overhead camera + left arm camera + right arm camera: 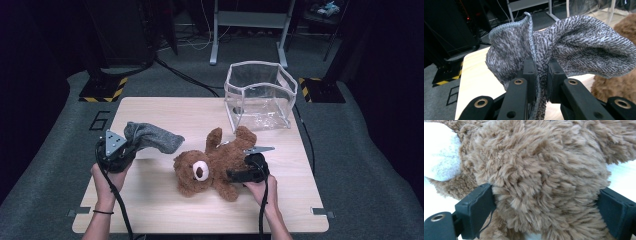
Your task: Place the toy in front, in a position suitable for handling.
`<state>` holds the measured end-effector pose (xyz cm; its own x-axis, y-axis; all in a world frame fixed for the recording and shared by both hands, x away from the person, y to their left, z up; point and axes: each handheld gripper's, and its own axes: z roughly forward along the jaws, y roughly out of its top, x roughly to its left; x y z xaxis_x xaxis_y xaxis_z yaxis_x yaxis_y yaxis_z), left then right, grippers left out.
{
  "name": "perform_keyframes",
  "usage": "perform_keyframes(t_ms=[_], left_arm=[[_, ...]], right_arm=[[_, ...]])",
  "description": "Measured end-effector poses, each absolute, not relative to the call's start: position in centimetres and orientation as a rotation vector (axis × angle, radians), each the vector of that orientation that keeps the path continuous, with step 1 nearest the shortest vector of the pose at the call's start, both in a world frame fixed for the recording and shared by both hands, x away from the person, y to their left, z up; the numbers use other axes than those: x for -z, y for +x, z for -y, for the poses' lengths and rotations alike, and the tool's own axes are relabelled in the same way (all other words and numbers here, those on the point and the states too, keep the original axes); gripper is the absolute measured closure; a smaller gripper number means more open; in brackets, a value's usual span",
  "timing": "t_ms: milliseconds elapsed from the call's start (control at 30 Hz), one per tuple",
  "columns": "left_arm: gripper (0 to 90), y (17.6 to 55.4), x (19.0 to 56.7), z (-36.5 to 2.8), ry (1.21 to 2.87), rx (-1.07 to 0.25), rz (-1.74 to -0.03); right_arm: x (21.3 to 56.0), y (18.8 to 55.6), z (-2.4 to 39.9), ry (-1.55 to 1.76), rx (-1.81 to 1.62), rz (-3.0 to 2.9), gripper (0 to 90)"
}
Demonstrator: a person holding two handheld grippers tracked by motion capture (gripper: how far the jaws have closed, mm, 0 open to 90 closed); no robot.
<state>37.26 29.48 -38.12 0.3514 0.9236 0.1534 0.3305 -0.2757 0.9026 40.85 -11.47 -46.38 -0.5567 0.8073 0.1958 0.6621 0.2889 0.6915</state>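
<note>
Left gripper view: your left gripper [540, 72] pinches the grey knit sock [574, 47], bunched between nearly closed jaws, clear of the tabletop [160, 112]. Your right gripper [544, 220] straddles the teddy bear [541, 177], its belly between wide jaws. Both likely soft, light; grip deep.

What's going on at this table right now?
A person works at a wooden table with a gripper in each hand. The left gripper is clamped on a grey knitted cloth, held up off the table beside a teddy bear. The right gripper has the bear's body between its jaws, pads against the fur; the bear lies on the table. A clear bin stands at the far edge, with nothing visible inside.
</note>
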Motion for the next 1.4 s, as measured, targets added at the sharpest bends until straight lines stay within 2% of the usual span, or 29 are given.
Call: perform_keyframes(t_ms=[1400], left_arm=[[80.2, 37.1, 35.5, -25.3, 1.805, -0.888, -0.933]], right_arm=[[46.3, 41.7, 6.8, 1.341, -1.191, -2.446, 8.1]])
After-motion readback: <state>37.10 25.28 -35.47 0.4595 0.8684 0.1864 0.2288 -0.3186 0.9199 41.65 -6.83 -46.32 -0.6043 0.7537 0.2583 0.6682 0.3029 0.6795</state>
